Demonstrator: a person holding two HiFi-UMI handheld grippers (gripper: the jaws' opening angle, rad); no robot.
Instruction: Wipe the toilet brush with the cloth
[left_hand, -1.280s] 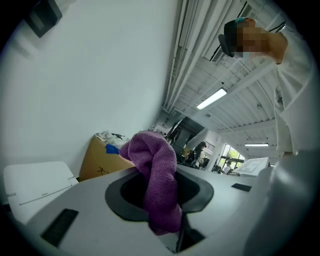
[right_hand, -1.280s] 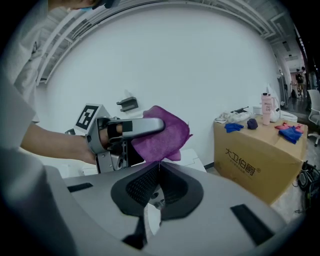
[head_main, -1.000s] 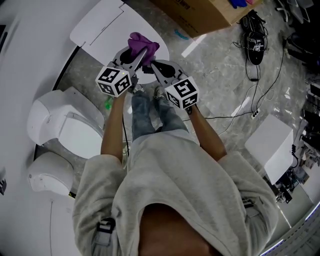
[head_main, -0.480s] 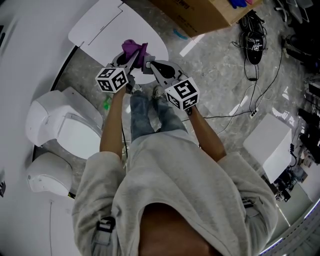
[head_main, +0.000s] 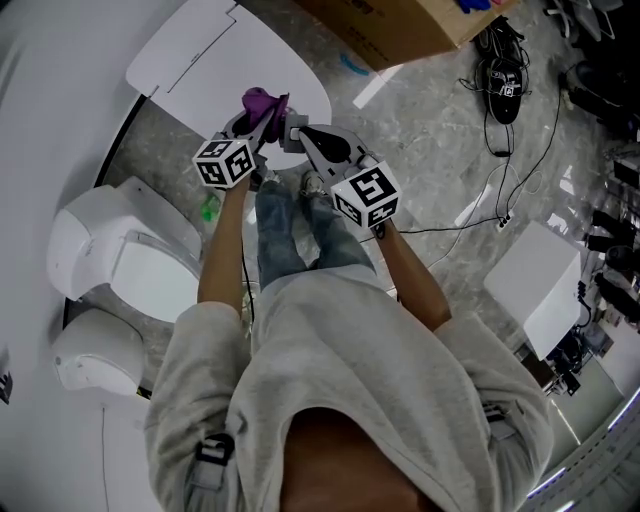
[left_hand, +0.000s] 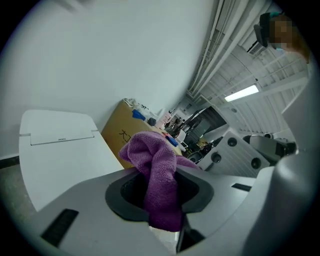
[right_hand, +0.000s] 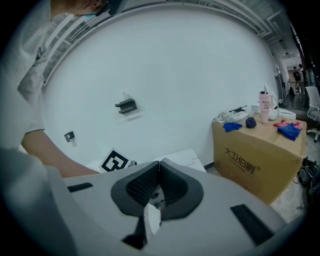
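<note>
— Cloth position?
— We note the purple cloth (left_hand: 159, 172) clenched between the left gripper's (head_main: 268, 114) jaws. It bunches out past them, over the white lid (head_main: 198, 62).
— Right gripper (right_hand: 160, 165)?
— Jaws pressed together, near the cloth.

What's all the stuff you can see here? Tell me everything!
cloth: one, purple, in the left tongs
toilet: one, white, floor at left
flat board: one, white, ahead by the wall
cardboard box: one, brown, beyond the board
shoes: two, it seems, black, floor at far right
cables: several, dark, floor at right
left tongs: grey, shut on cloth
right tongs: grey, shut
person: one, grey top, blue jeans
</note>
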